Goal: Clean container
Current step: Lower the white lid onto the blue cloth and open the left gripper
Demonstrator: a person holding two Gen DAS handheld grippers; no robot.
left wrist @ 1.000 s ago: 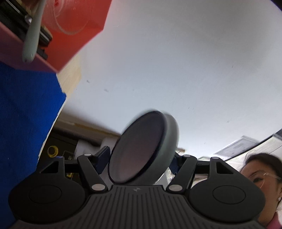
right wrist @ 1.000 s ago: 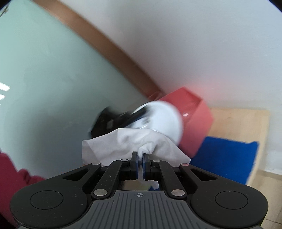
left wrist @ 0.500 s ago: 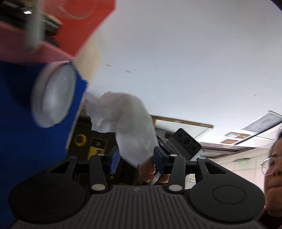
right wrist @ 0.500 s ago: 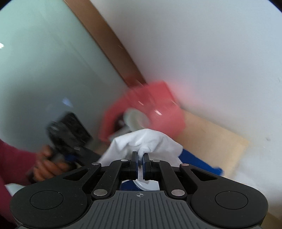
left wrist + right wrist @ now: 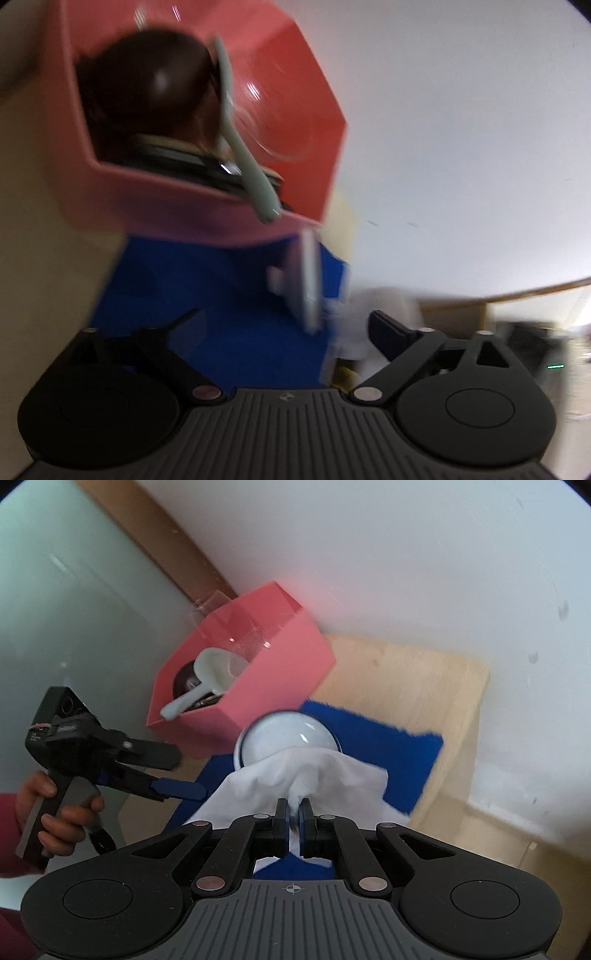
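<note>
Pink box [image 5: 266, 672] holds pale spoon [image 5: 199, 694].

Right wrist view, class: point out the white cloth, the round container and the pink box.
cloth [image 5: 295, 779]: right wrist view, middle of its bunched top.
container [image 5: 286, 734]: right wrist view, its domed side above the cloth.
pink box [image 5: 273, 686]: right wrist view, its outer front wall.

white wall [image 5: 406, 554], pale wooden tabletop [image 5: 406, 686] — perhaps a frosted glass panel [image 5: 55, 609], wood-framed.
</note>
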